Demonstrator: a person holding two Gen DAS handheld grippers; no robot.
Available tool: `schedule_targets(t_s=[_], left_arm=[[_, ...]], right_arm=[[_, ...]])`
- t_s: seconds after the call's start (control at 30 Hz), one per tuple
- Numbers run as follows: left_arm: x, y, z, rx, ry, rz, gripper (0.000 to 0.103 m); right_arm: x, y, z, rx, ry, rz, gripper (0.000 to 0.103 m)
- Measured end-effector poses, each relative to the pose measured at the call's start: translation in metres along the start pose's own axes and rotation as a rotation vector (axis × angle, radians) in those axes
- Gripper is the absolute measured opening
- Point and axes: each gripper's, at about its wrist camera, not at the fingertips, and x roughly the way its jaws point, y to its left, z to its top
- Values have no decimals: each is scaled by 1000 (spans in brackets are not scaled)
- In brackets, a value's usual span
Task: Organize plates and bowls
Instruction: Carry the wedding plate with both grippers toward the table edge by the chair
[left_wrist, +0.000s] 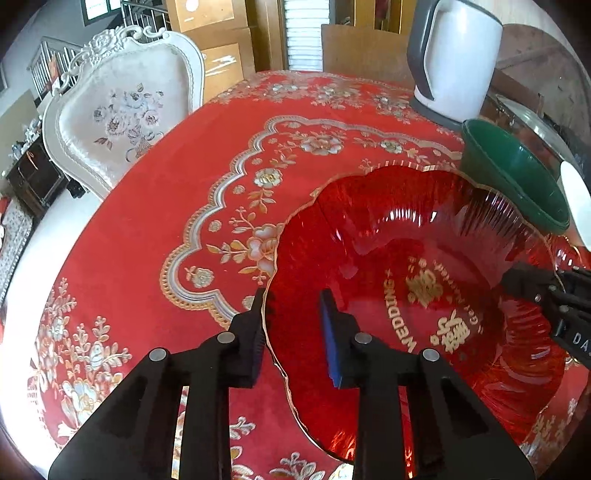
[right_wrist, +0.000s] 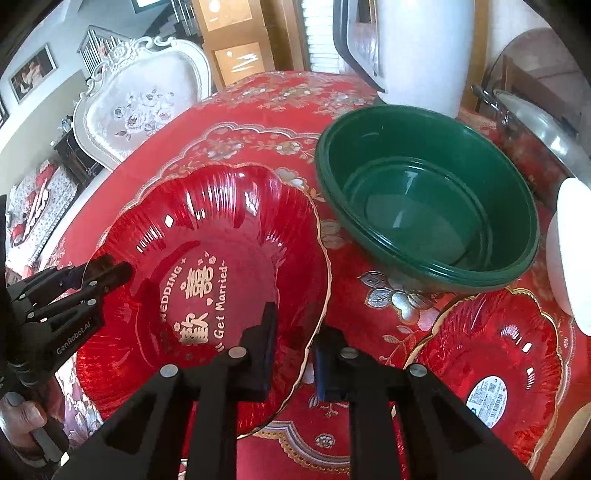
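A red glass plate (left_wrist: 388, 258) with gold "WEDDING" lettering is tilted above the red tablecloth; it also shows in the right wrist view (right_wrist: 229, 229). My left gripper (left_wrist: 291, 306) straddles its left rim, jaws apart. My right gripper (right_wrist: 295, 325) straddles its right rim, jaws apart with a gap at the rim. Stacked green bowls (right_wrist: 428, 192) stand behind the plate, also seen in the left wrist view (left_wrist: 517, 173). A second red plate (right_wrist: 495, 373) with a sticker lies at the right.
A white electric kettle (left_wrist: 454, 55) stands at the back of the table. A glass-lidded pot (right_wrist: 535, 133) and a white object (right_wrist: 569, 251) are at the right. A white ornate chair (left_wrist: 122, 110) stands by the table's left edge.
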Motion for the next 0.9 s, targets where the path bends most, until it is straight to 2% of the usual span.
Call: schedule_targets(t_s=[0.33, 0.67, 0.9], left_arm=[[-38, 18, -9, -13, -60, 18, 26], [-72, 48, -40, -52, -94, 39, 26], [-75, 68, -66, -89, -87, 72, 26]], right_arm=[[-19, 23, -7, -25, -34, 13, 16], [-34, 55, -22, -84, -47, 51, 16], [-28, 82, -36, -115, -23, 78, 18]])
